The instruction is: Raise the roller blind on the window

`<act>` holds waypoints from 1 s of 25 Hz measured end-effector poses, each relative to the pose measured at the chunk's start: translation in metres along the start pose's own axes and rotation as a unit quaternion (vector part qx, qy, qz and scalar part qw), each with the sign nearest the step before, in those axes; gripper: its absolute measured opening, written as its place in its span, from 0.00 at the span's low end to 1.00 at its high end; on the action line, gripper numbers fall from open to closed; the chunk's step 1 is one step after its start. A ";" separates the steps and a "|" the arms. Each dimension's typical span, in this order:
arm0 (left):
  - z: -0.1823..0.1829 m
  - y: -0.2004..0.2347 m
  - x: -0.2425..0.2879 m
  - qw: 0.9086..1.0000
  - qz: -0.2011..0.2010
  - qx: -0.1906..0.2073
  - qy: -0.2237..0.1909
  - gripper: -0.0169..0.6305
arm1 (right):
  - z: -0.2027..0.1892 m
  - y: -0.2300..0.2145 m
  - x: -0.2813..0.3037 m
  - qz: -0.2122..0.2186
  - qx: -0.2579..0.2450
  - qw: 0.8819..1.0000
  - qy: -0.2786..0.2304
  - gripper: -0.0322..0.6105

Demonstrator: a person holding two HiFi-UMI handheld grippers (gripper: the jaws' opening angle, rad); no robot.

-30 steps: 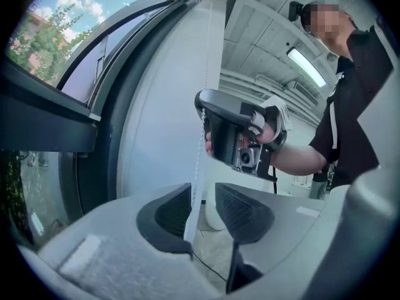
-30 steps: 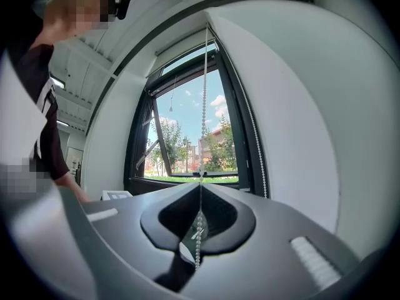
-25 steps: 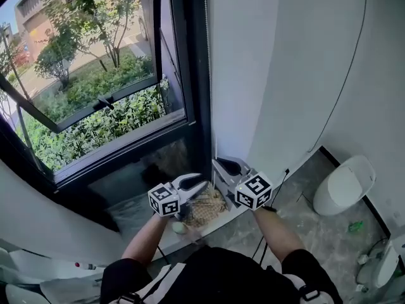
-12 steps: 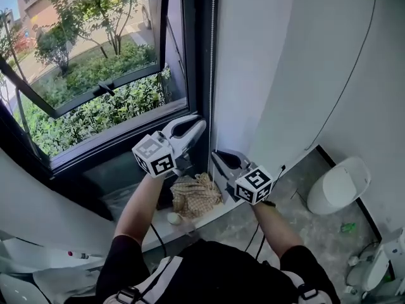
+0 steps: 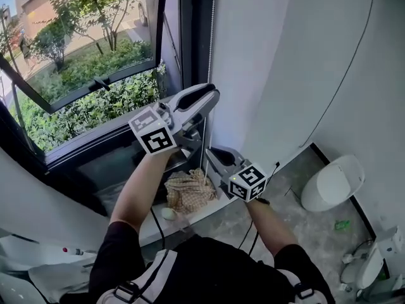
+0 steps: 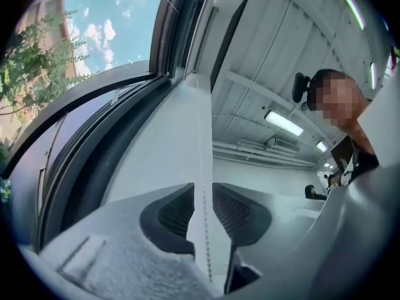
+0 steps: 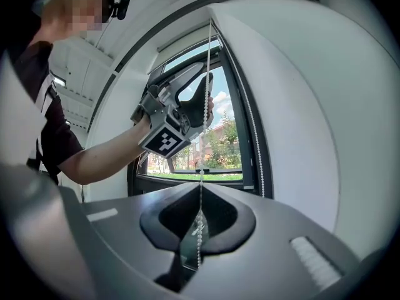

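A white bead chain [image 5: 211, 37] hangs down the dark window frame [image 5: 190, 43] beside the white wall. My left gripper [image 5: 210, 97] is raised high and points upward. The chain [image 6: 201, 136] runs through the gap between its pads without being pinched; its jaws [image 6: 201, 195] have just been opening. Lower down, my right gripper [image 5: 212, 153] is shut on the same chain [image 7: 208, 61], which passes through its closed jaws [image 7: 200, 216]. A second strand [image 7: 254, 136] hangs beside the frame. The blind itself is not in the head view.
A crumpled beige cloth [image 5: 186, 192] and a small pale round thing [image 5: 168, 214] lie on the window sill. A white bin [image 5: 329, 182] stands on the floor at the right. A thin dark cable [image 5: 345, 75] runs down the white wall.
My left gripper has risen along the chain from sill height to well above the right gripper. The right gripper has stayed where it was, shut on the chain.
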State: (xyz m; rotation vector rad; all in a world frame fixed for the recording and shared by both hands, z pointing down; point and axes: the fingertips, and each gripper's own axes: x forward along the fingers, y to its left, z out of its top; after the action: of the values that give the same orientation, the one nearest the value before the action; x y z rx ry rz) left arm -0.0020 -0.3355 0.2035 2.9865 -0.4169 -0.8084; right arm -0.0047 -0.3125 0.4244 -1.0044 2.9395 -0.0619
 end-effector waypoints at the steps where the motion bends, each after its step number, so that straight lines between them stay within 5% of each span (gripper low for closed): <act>1: -0.003 -0.001 0.002 1.000 0.004 0.013 0.015 0.17 | 0.000 0.002 0.000 0.002 0.001 1.000 -0.001 0.07; 5: -0.009 -0.001 0.006 0.997 0.006 0.060 0.056 0.15 | 0.000 0.006 0.007 0.006 -0.004 1.000 -0.005 0.07; 7: -0.009 -0.005 0.004 0.996 0.001 0.067 0.054 0.05 | -0.004 0.007 0.007 0.004 -0.002 1.000 -0.002 0.07; 16: -0.012 -0.019 -0.004 0.991 0.011 0.116 0.061 0.04 | -0.015 0.003 0.001 0.001 0.007 1.000 0.006 0.06; 20: -0.042 -0.018 -0.016 0.993 0.026 0.089 0.077 0.04 | -0.048 0.009 -0.001 0.001 -0.010 0.999 0.048 0.06; 25: -0.140 -0.016 -0.061 0.990 0.049 0.012 0.134 0.04 | -0.152 0.007 -0.015 -0.016 0.072 0.982 0.175 0.06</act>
State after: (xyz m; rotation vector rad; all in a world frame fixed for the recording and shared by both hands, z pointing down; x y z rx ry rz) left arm 0.0211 -0.3115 0.3535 3.0075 -0.5586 -0.3889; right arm -0.0041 -0.2933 0.5764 -1.1226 3.1649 -0.4941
